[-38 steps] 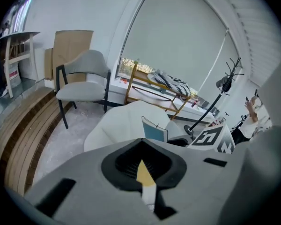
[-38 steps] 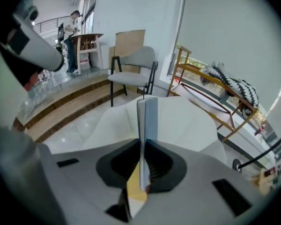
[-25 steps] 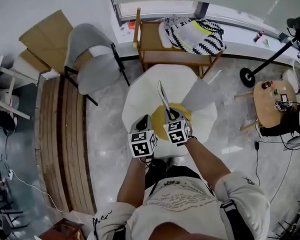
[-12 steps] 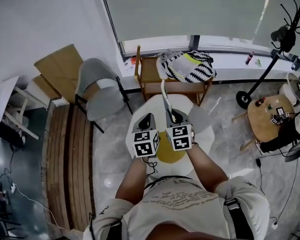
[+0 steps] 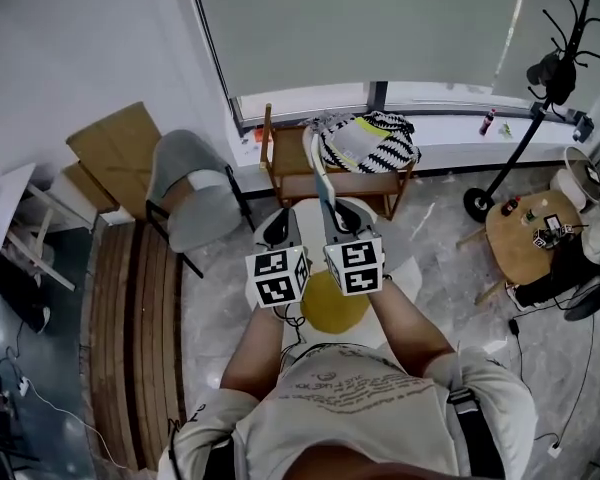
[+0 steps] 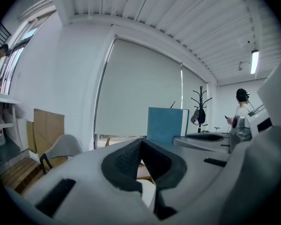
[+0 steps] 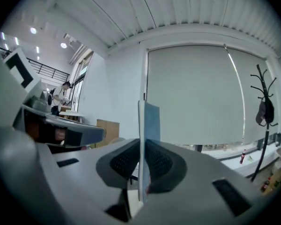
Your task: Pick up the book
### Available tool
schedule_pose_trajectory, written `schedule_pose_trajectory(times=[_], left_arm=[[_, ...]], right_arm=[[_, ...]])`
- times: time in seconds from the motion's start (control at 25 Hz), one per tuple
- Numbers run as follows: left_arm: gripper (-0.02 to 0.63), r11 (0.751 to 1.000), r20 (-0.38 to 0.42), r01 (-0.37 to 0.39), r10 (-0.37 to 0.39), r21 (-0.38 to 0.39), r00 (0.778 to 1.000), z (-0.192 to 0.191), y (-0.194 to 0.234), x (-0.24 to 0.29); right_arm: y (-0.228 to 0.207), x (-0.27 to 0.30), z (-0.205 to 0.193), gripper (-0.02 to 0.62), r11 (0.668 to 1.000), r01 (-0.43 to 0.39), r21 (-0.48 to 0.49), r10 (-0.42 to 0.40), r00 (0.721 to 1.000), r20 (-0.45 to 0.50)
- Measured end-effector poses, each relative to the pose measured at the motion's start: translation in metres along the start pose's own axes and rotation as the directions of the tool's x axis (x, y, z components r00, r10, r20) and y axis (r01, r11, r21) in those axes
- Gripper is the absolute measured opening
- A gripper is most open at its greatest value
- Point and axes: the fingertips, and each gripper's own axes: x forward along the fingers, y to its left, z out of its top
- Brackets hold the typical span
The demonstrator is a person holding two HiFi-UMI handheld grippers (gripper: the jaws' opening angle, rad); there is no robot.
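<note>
The right gripper (image 7: 141, 154) is clenched on the book (image 7: 150, 121). Its two dark ribbed fingers (image 7: 124, 162) press flat against the covers from either side, and the book stands on edge in the slot between them. The book is thin, with a blue cover and a pale edge facing the camera. It runs from below the pads up past the fingertips, so most of its length sticks out beyond them, upright and nearly straight. In the head view it shows as a narrow sliver rising out of the front of that gripper, held in the air above the round white table (image 5: 405, 268) and the yellow disc (image 5: 335, 308) that lies on it.

The left gripper (image 6: 141, 142) is closed on nothing. Its fingers (image 6: 124, 161) meet at the tips, with only a narrow gap behind them through which the room shows. From these fingers the book stands off to the right and a little beyond the tips, its blue face turned toward them, near but not touching. The two grippers are side by side at about the same height, their marker cubes close together.
</note>
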Motion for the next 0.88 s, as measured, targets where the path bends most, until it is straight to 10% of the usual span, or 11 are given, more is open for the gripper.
schedule_pose_trajectory(times=[0.88], left_arm=[[0.017,0.999,-0.037,0.038,-0.037,0.036,0.999,-0.008,-0.017,0.004]], right_arm=[[-0.023,-0.015,-0.018,0.052,0.994,0.049,0.096,-0.049,0.999,-0.009]])
